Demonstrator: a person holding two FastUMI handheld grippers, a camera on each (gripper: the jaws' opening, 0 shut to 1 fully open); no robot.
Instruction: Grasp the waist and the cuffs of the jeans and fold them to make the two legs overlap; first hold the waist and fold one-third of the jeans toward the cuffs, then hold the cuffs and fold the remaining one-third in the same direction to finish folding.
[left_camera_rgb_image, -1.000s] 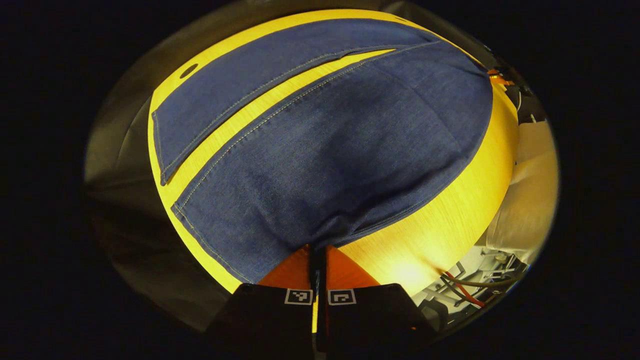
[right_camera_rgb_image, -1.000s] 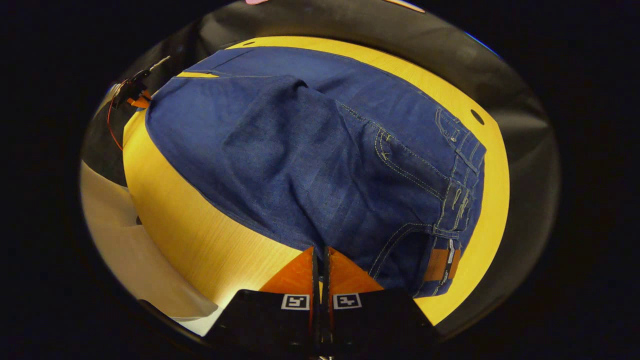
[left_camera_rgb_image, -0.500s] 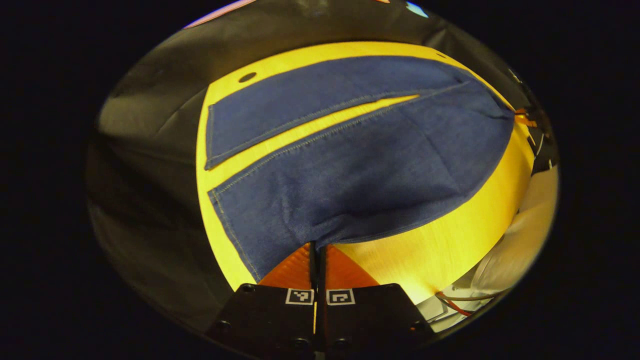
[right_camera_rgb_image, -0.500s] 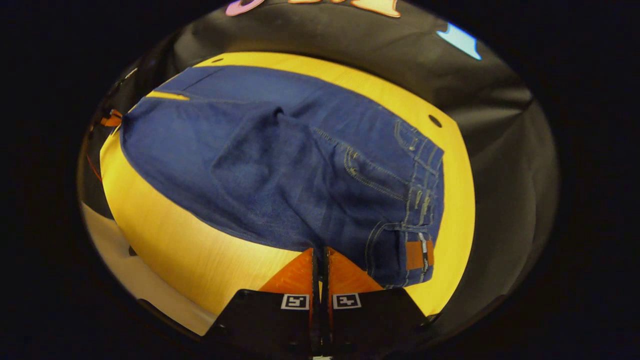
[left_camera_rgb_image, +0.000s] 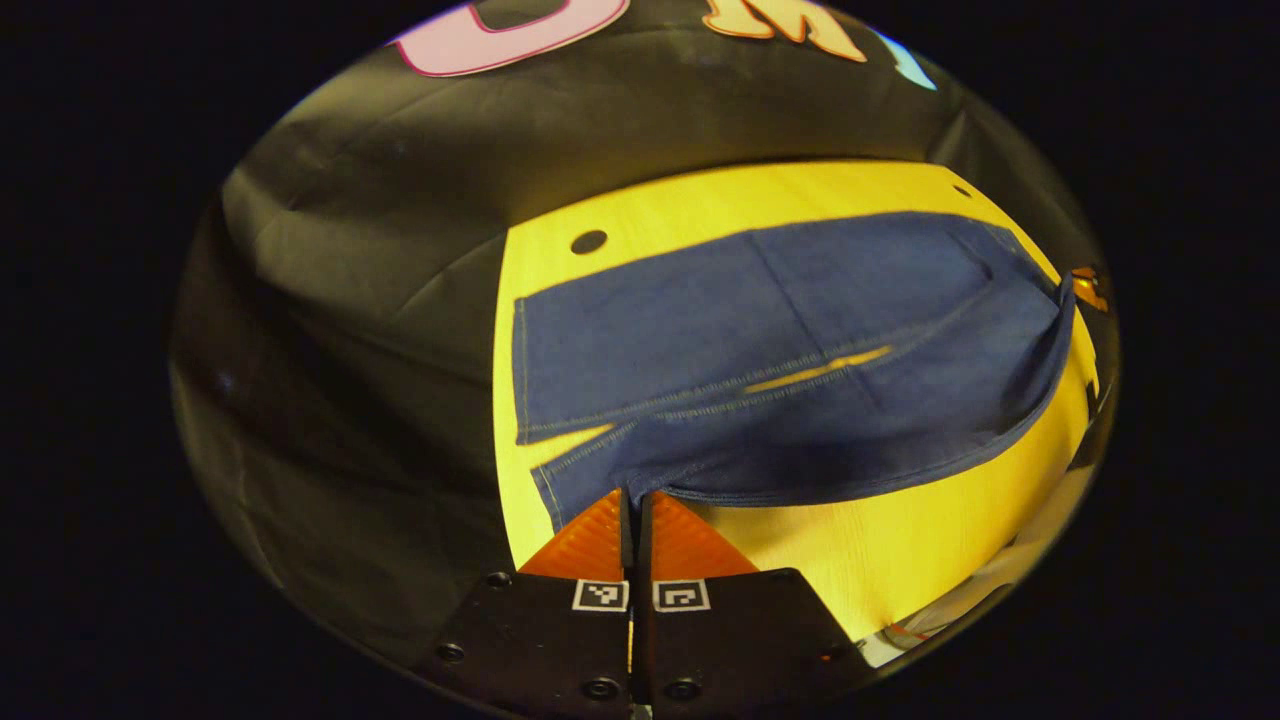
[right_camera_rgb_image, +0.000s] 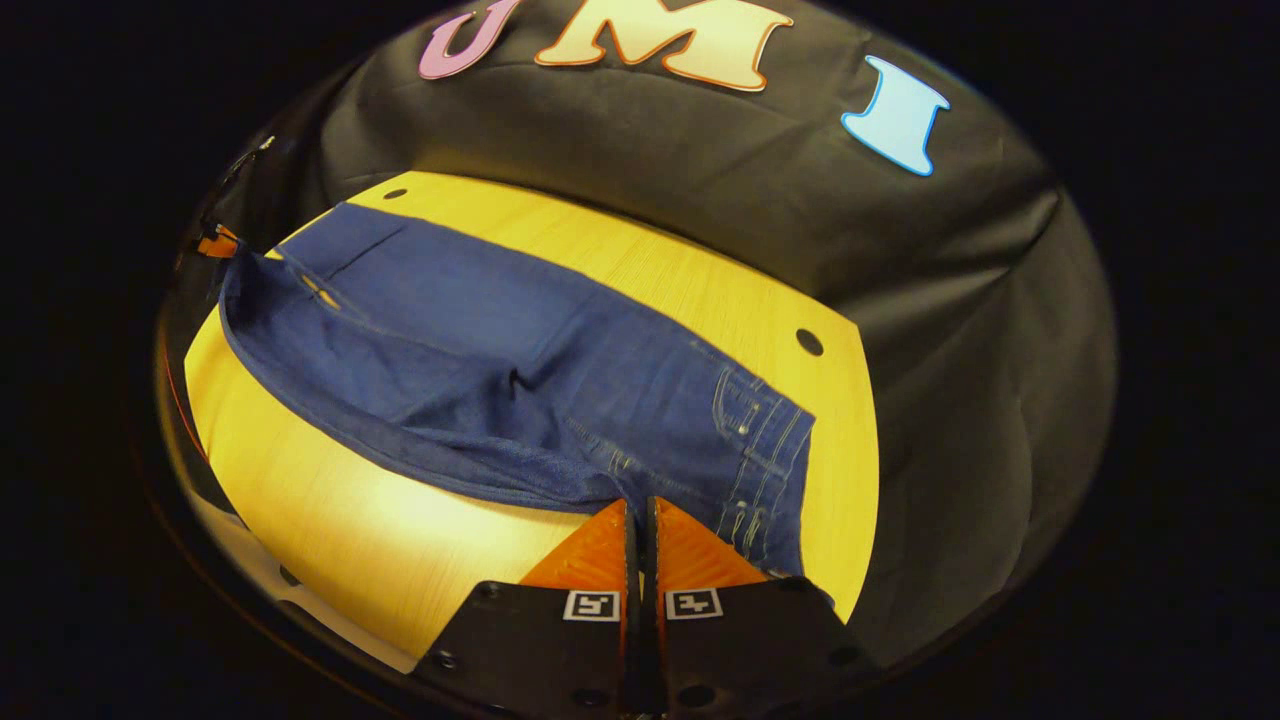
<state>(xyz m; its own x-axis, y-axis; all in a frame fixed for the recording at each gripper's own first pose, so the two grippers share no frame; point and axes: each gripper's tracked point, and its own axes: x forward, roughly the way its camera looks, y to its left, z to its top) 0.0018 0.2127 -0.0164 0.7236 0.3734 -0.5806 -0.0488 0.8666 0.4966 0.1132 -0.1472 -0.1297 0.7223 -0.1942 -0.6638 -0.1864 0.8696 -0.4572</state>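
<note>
In the left gripper view, the left gripper is clamped on the near leg's edge by the cuff, raising the jeans above the yellow wooden table. This looks like the leg-overlap fold; next, carry the near leg across onto the far one.

In the right gripper view, the right gripper pinches the waist end of the jeans, with black cloth behind the table.

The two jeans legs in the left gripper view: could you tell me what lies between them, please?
In the left gripper view, only a thin sliver of bare yellow table shows between the jeans legs; elsewhere their seams nearly meet.
</note>
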